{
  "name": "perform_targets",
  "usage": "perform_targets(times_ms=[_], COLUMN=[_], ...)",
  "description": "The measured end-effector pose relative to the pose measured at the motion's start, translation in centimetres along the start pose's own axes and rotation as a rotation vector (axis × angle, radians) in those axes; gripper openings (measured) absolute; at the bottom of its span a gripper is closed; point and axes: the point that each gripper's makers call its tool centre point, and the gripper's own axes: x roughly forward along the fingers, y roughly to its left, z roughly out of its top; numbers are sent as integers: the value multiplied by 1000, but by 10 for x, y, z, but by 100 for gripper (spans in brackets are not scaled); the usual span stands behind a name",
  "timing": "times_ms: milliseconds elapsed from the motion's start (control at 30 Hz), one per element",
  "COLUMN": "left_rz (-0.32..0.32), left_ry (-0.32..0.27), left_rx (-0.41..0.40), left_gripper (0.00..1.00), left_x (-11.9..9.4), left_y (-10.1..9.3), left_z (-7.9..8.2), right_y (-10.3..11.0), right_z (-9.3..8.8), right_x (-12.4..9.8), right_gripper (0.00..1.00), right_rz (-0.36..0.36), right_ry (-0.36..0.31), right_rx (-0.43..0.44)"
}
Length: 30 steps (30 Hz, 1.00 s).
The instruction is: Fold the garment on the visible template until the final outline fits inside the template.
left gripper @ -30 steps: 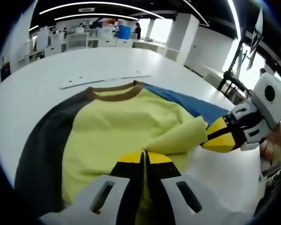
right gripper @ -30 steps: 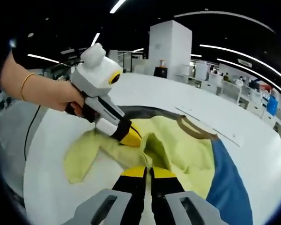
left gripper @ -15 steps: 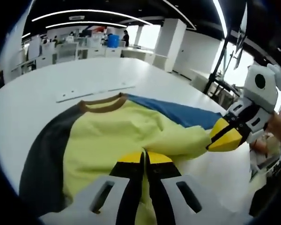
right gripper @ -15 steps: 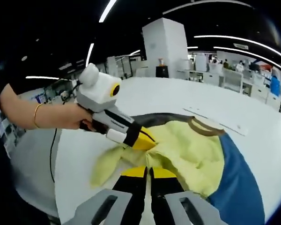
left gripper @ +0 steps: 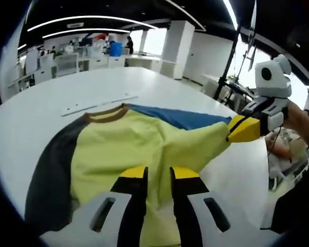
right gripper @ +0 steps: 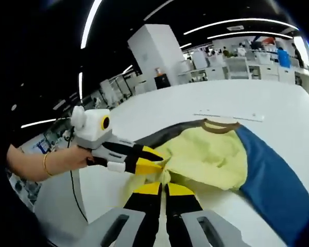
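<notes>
Your garment (left gripper: 129, 149) lies spread on the white table (left gripper: 56, 92); its body is yellow, with a brown collar (left gripper: 105, 112) at the far end, a dark grey sleeve (left gripper: 49, 175) on one side and a blue sleeve (left gripper: 180, 117) on the other.

In the left gripper view your left gripper (left gripper: 158, 177) has its jaws a little apart, with yellow cloth seen in the gap between them; I cannot tell if they touch the cloth. In the right gripper view this same gripper (right gripper: 162, 165) comes from the left, held by your hand (right gripper: 67, 158), and its yellow tips are at the near edge of the garment (right gripper: 211, 154).

Your right gripper (right gripper: 163, 193) has its jaws pressed together on the yellow cloth; in the left gripper view its yellow tip (left gripper: 236, 131) pinches a corner of the garment and holds it stretched out above the table.
</notes>
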Motion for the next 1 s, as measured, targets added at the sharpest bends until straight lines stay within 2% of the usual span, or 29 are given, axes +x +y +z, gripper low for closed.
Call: perform_targets(times_ms=[167,300,367,533,700,833,1000], left_rz=[24,63,89,136,159,175,201], left_ry=[-22,-45,-53,-37,-3,3,45], left_rx=[-5,-22,-34,-12,7,-16,-8], left_gripper=[26,35,36,35,34,33,32], left_x=[-20,-39,-49,-65,-71,-74,-73], left_y=[1,0,-1,-14,-28,-37,-42], left_z=[-2,-4,-9,-29,-51,-64,-81], right_y=[5,8,11,12,12,11,10], right_z=[0,-3,-3,-3,-6,-8,-11], right_x=[-7,-9,-11,-13,-16,-18,-19], right_gripper=[0,0,0,0,0,0,0], right_rz=[0,-2,3,5,7,9,7], right_ry=[-8,-2,-8,-18,-21,-21,-14], right_rx=[29,53,59,93,113,119,119])
